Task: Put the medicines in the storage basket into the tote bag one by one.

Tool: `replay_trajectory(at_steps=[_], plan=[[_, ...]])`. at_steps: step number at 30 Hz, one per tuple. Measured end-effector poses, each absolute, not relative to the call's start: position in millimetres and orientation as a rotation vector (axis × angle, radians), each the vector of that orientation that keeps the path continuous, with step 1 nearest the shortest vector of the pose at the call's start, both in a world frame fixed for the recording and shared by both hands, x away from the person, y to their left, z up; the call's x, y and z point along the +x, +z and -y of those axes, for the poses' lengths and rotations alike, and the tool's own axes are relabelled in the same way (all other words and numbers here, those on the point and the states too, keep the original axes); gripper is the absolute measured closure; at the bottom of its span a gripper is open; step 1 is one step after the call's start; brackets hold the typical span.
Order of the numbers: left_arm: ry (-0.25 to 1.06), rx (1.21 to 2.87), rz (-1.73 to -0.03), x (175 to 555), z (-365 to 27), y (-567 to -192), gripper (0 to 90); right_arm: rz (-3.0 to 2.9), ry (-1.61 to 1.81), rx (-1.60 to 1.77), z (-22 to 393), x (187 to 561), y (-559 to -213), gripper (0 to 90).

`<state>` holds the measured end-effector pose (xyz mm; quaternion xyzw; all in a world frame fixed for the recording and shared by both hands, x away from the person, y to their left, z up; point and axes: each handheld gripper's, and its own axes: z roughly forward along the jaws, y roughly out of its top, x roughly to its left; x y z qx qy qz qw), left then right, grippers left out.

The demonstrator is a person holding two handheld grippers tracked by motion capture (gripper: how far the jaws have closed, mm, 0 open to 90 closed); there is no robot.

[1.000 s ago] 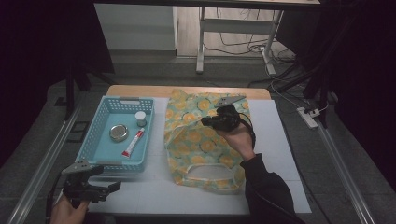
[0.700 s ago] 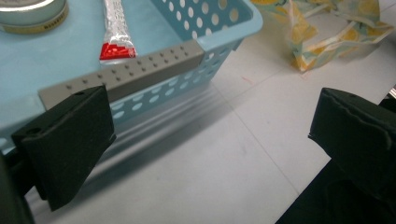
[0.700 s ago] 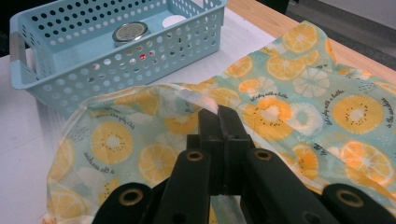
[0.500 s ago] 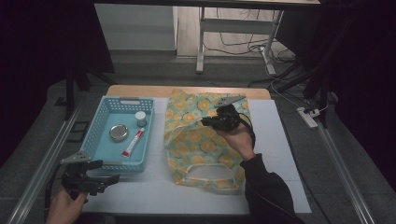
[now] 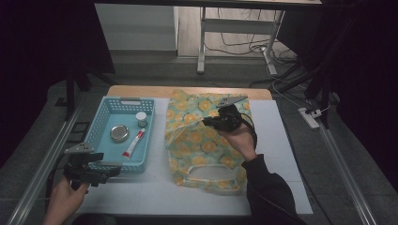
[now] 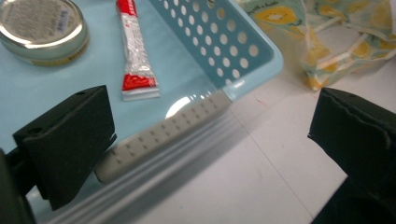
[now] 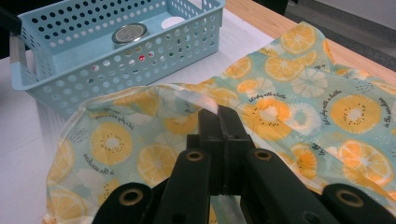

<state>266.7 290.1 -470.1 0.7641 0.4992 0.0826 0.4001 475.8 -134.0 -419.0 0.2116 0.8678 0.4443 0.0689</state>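
- High view: my right gripper [image 5: 212,123] sat over the fruit-print bag [image 5: 206,140], jaws clamped together on the bag's upper rim fabric, lifting that edge a little so the mouth faced toward the blue basket [image 5: 119,136].
- Right gripper view confirmed it — jaws fully together with the thin rim of the bag [image 7: 280,112] pinched between them.
- My left gripper [image 5: 109,168] was at the basket's near corner, jaws spread wide, nothing between the pads.
- Key relation: red-and-white tube [image 5: 133,143] lay inside the basket just ahead of the left gripper, long axis running front-to-back, near end toward me; left hand was clearly the nearer one.
- Left gripper view: tube [image 6: 135,51] up and left of centre, basket rim [image 6: 163,133] crossing between the jaws — I'd judge the gripper had to clear the rim before dropping onto the tube.
- Round tin [image 5: 119,133] and small white-capped jar [image 5: 141,119] sat further back in the basket, apart from the tube.
- Pose: left forearm came in low from the bottom edge, gripper about level, pointing right; right wrist bent over the bag, gripper pointing left.
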Motion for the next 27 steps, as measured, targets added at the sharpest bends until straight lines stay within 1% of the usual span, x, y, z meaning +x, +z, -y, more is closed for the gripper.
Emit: replay_trajectory(at_steps=[19,23,27], plan=[[0.293,1.957,-1.278,316,-288,-464,0.0,-2.613,1.333,0.636,134,476,-420,90.0],[0.284,1.971,-1.294,328,-290,-467,0.3,-2.609,1.335,0.634,134,476,-419,90.0],[0.289,1.948,-1.331,338,-295,-469,0.0,-2.608,1.333,0.632,134,475,-419,90.0]])
